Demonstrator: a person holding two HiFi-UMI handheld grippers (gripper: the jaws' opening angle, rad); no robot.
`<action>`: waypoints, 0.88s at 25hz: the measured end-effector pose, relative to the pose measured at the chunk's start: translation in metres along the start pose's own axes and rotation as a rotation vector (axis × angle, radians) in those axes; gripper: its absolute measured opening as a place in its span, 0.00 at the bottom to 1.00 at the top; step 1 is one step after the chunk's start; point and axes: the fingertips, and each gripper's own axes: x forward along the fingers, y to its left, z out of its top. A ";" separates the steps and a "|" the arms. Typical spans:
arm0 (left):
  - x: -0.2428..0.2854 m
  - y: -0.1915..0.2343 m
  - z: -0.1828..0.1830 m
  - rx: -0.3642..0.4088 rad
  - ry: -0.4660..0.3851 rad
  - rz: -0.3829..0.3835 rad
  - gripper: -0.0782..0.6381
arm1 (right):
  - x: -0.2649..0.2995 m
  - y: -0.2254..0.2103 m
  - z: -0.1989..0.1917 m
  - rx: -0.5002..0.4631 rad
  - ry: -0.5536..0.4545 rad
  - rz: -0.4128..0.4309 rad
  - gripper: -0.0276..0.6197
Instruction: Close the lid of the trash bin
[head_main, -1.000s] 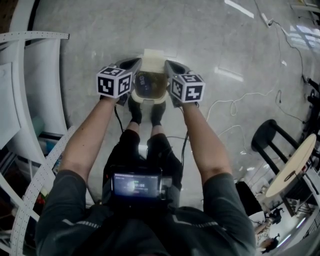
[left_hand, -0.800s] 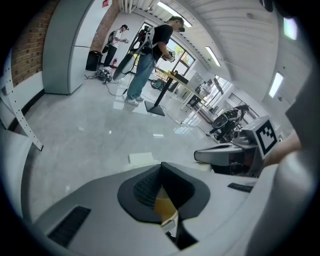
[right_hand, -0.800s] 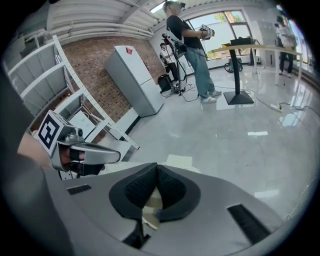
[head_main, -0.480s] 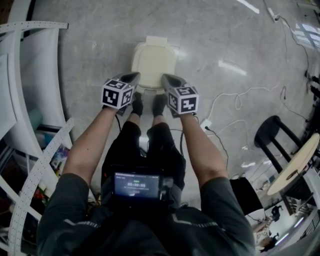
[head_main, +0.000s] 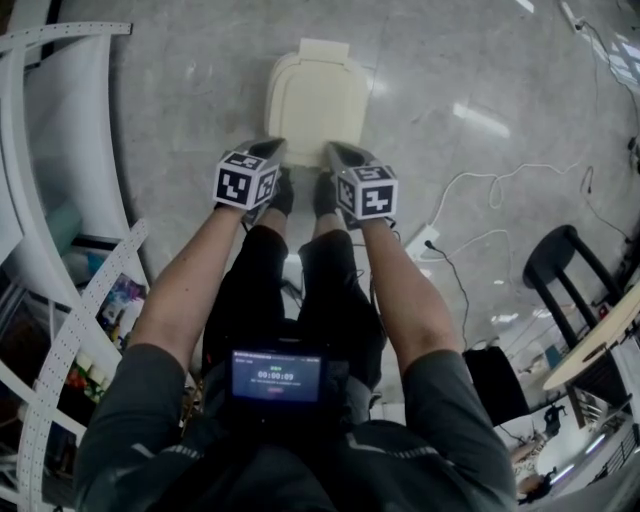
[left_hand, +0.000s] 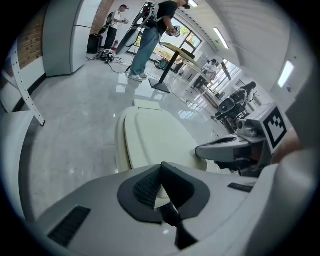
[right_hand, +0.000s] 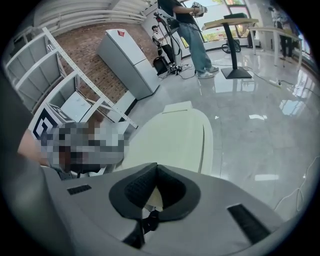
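Observation:
The cream trash bin (head_main: 312, 95) stands on the grey floor ahead of my feet, its lid lying flat and down. My left gripper (head_main: 268, 150) and right gripper (head_main: 336, 152) hover side by side just short of the bin's near edge, both shut with nothing between the jaws. In the left gripper view the lowered lid (left_hand: 155, 140) lies beyond the left gripper (left_hand: 160, 166), and the right gripper (left_hand: 222, 149) shows over its right side. The right gripper view has the lid (right_hand: 175, 135) beyond the shut right gripper (right_hand: 156, 168).
White shelving (head_main: 60, 150) curves along the left. Cables (head_main: 470, 190) and a power strip (head_main: 420, 240) lie on the floor at right, near a black stool (head_main: 560, 260) and a round table (head_main: 600, 340). People stand far off by a white cabinet (right_hand: 127, 55).
A second ago the bin showed its dark inside between the two grippers; now the lid lies down over it. Both grippers have drawn back from the bin towards me.

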 end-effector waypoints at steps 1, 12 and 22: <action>0.004 0.002 -0.003 0.002 0.006 0.005 0.10 | 0.004 -0.001 -0.003 0.000 0.005 -0.002 0.06; 0.024 0.013 -0.018 0.030 0.045 0.040 0.10 | 0.024 -0.009 -0.020 -0.033 0.035 -0.059 0.06; 0.027 0.017 -0.023 0.000 0.030 0.056 0.10 | 0.029 -0.009 -0.019 -0.046 0.044 -0.076 0.06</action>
